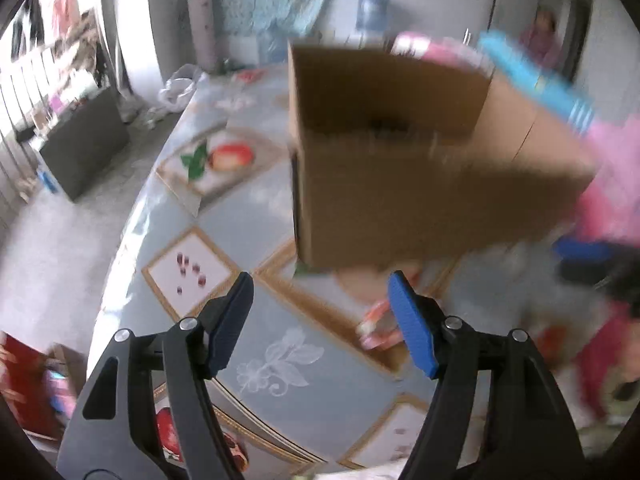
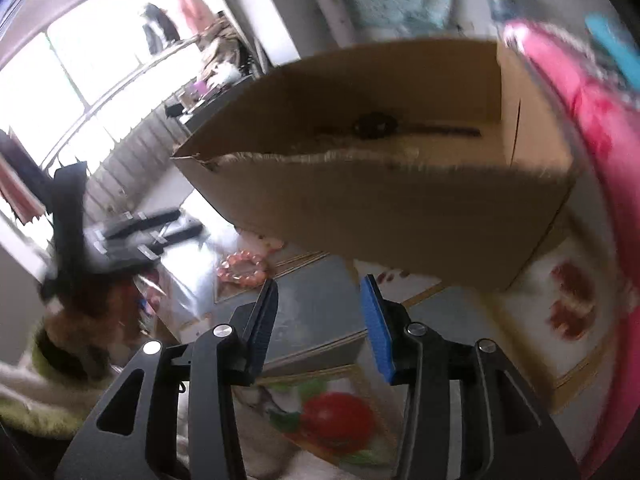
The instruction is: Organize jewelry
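So the biggest thing here is the table (image 1: 256, 208), covered with a shiny grey-blue cloth (image 1: 280, 320) printed with fruit and flower panels, and it fills the space under and ahead of both sets of jaws. Next down in size is an open cardboard box (image 1: 400, 184) sitting on that table, straight ahead of and a bit above both pairs of fingertips. From the right wrist view you can see into it over its ragged near edge, and there's a dark piece of jewelry (image 2: 374, 126) with a long thin strap or chain lying on the box floor, well beyond the jaws.

Past the box on the far right side there's something pink and blue, too smeared to name.

The left gripper (image 1: 322, 322) has its blue-padded jaws standing wide apart with nothing between them, just bare cloth. A pinkish-orange beaded bracelet (image 1: 378, 324) lies on the table just beside the inner face of its right-hand finger, partly hidden by it; can't tell if it touches.

The right gripper (image 2: 320, 326) is parted too, less wide, nothing in the gap either. Same bracelet shows as a full ring of beads ahead and to the left of its left finger, near the box's bottom corner, clearly apart from the pads.
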The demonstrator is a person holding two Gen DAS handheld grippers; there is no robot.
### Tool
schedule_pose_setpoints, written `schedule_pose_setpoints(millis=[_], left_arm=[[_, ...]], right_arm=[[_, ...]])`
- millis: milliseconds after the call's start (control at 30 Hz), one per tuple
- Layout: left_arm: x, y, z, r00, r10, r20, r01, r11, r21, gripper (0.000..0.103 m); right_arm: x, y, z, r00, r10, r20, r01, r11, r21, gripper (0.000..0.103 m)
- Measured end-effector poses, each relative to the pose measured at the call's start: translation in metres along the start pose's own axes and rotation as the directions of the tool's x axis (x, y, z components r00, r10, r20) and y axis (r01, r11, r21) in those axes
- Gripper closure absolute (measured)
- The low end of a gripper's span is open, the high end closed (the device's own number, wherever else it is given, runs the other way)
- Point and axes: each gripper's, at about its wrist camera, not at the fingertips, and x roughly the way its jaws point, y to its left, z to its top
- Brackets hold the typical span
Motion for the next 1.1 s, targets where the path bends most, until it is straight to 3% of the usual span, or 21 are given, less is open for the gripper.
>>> schedule_pose_setpoints(millis=[133, 333, 533, 667, 767, 900, 1100], left_arm=[[0.021, -0.01, -0.008, 0.999, 0.031, -0.022, -0.03, 0.999, 0.041, 0.036], [0.019, -0.02, -0.019, 0.999, -0.042, -0.026, 0.043, 0.998, 0.048, 0.037], [0.014, -0.046, -0.022, 0.993, -0.117, -0.016, 0.118, 0.986, 0.12, 0.037], [0.014, -0.07, -0.023, 0.973, -0.23, -0.013, 0.229, 0.959, 0.169, 0.036], [0.009, -0.093, -0.027, 0.946, -0.323, -0.019, 0.319, 0.922, 0.22, 0.035], [0.002, -0.099, -0.027, 0.949, -0.315, -0.002, 0.304, 0.914, 0.268, 0.034], [-0.009, -0.06, -0.03, 0.951, -0.307, 0.029, 0.295, 0.932, 0.21, 0.021]], right_arm=[[0.008, 0.001, -0.002, 1.0, 0.01, -0.001, -0.01, 0.999, 0.035, 0.06], [0.006, -0.006, -0.003, 1.0, -0.02, 0.006, 0.02, 0.997, 0.077, 0.058], [0.006, -0.016, -0.009, 0.999, -0.051, 0.004, 0.05, 0.992, 0.114, 0.057], [0.005, -0.024, -0.011, 0.997, -0.077, 0.005, 0.076, 0.987, 0.14, 0.057], [0.006, -0.029, -0.012, 0.996, -0.092, 0.0, 0.091, 0.983, 0.157, 0.052], [0.006, -0.032, -0.016, 0.993, -0.119, -0.012, 0.12, 0.981, 0.153, 0.048], [0.016, -0.04, -0.02, 0.99, -0.134, -0.046, 0.14, 0.979, 0.148, 0.036]])
